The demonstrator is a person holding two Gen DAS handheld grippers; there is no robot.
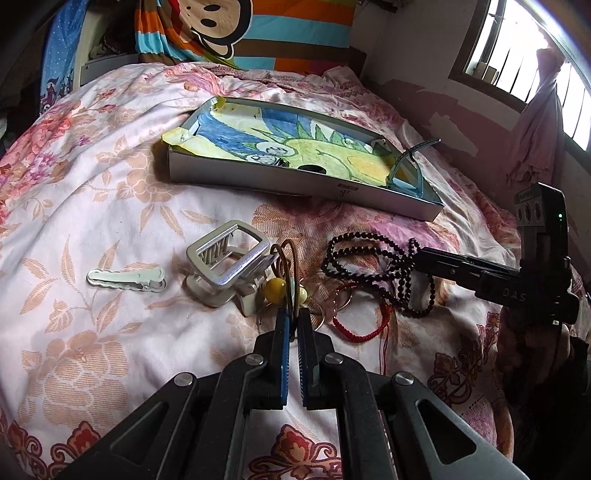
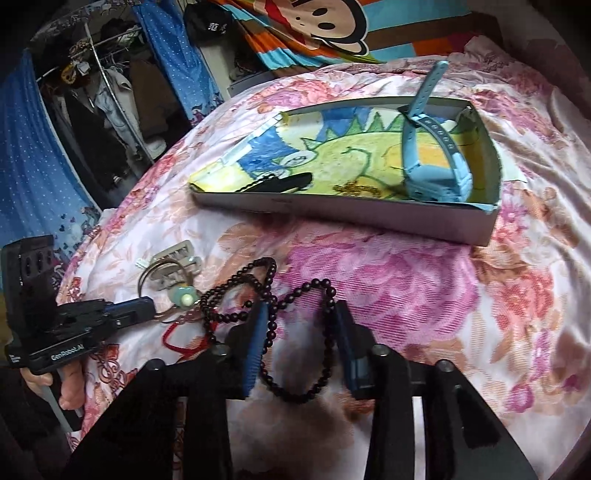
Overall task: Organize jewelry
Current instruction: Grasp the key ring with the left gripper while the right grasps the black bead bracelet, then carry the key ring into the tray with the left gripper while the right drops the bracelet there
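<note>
My left gripper is shut on a brown hair tie that carries a yellow bead; the loop runs down between the pads. In the right wrist view, a long string of dark beads lies on the bedspread and part of it loops between the fingers of my right gripper. The right gripper's jaws stand apart and do not press on the beads. A shallow grey box lined with a coloured drawing sits beyond the beads. It holds a blue watch, a gold chain and a black item.
A silver claw clip, a white flat clip, a red cord bracelet and thin metal rings lie on the floral bedspread. A striped cartoon pillow is at the head. A wall with a window stands to the right.
</note>
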